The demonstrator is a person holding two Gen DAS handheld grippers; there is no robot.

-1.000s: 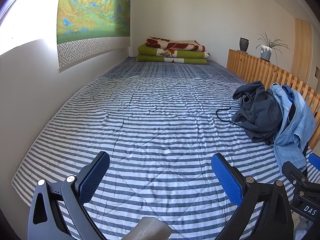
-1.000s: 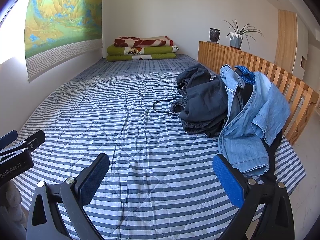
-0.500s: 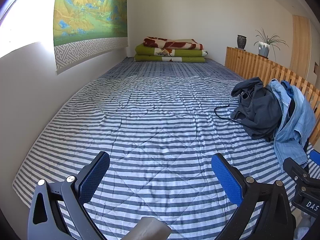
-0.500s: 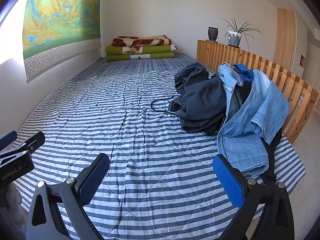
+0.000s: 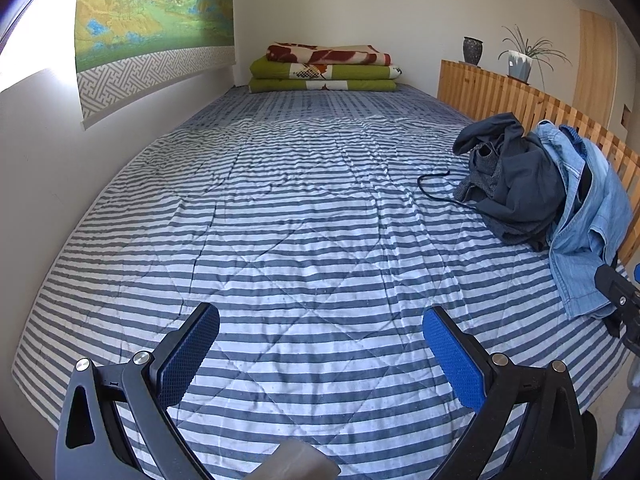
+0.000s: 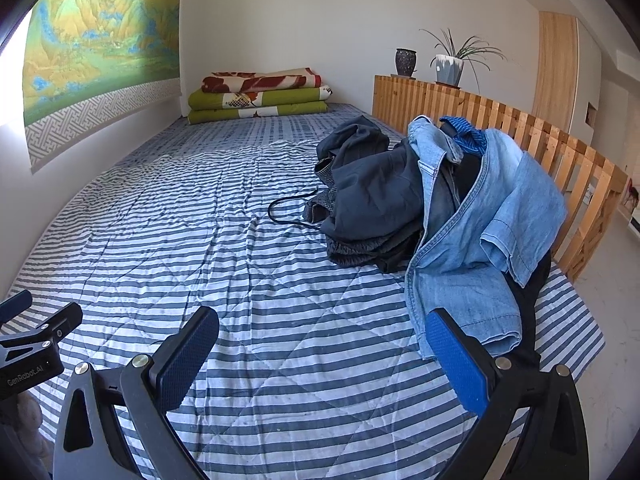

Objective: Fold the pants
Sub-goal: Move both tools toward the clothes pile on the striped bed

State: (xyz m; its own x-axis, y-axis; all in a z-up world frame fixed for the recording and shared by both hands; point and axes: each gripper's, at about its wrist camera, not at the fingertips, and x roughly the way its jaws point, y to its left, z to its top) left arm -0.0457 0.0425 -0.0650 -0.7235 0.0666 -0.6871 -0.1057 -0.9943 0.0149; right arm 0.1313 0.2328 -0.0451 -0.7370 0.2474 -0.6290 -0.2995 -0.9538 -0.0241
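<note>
A heap of clothes lies on the right side of the striped bed: dark grey-blue pants (image 6: 372, 196) (image 5: 520, 184) with a black drawstring (image 6: 288, 210), and a light blue denim garment (image 6: 480, 240) (image 5: 584, 216) draped over them. My left gripper (image 5: 320, 344) stands open above the near end of the bed, well left of the heap, holding nothing. My right gripper (image 6: 320, 344) is open too; its right finger (image 6: 456, 360) shows just in front of the denim's lower hem. Each gripper shows at the edge of the other's view.
The blue-and-white striped quilt (image 5: 288, 208) covers the bed. Folded green and red blankets (image 5: 324, 68) are stacked at the far end. A slatted wooden rail (image 6: 520, 136) with a vase and a potted plant (image 6: 450, 66) runs along the right. A wall with a landscape hanging (image 5: 152, 12) is left.
Both views have shifted slightly forward and the heap sits a little nearer in each. Both grippers stay open; the clothes have not moved.
</note>
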